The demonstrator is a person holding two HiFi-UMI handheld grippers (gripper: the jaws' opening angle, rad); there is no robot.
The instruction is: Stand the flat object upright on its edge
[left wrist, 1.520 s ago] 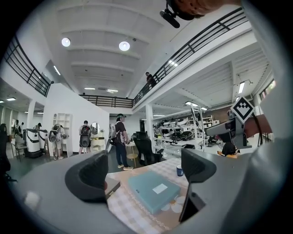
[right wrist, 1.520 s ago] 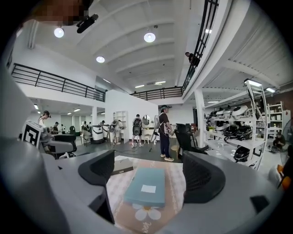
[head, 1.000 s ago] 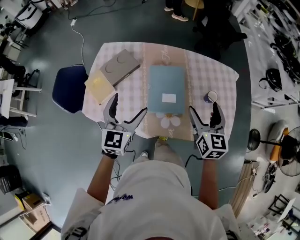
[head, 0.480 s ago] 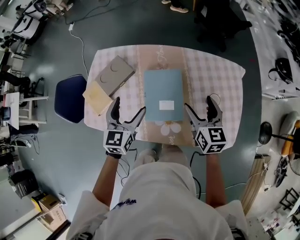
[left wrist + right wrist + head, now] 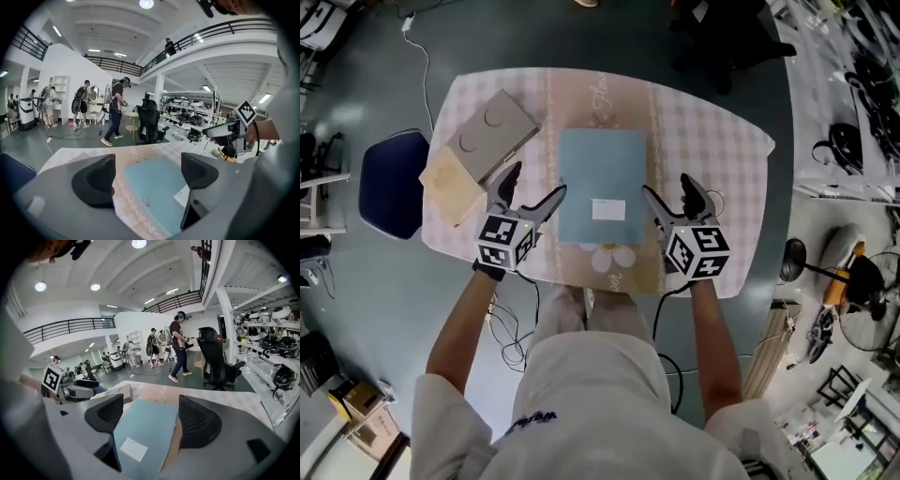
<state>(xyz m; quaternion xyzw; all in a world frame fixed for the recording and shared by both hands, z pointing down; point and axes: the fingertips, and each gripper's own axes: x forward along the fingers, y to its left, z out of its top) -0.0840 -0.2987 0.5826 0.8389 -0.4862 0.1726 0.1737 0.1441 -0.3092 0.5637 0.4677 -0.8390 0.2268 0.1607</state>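
A flat pale-blue book (image 5: 602,178) with a small white label lies flat in the middle of the checked table (image 5: 712,141). My left gripper (image 5: 536,183) hovers at its left near edge, my right gripper (image 5: 667,187) at its right near edge. Both stand open and their jaws have just been closing a little, with no pad touching the book. In the left gripper view the book (image 5: 157,187) lies low between the jaws of the left gripper (image 5: 147,173). The right gripper view shows the book (image 5: 145,427) under the gap of the right gripper (image 5: 150,416).
A grey flat box (image 5: 488,136) and a tan flat piece (image 5: 450,183) lie at the table's left end. A dark blue chair (image 5: 389,183) stands left of the table. Several people and a black office chair (image 5: 151,124) are far behind the table.
Both grippers have moved forward and down, from the table's near edge to either side of the blue book. Their jaws look slightly narrower.
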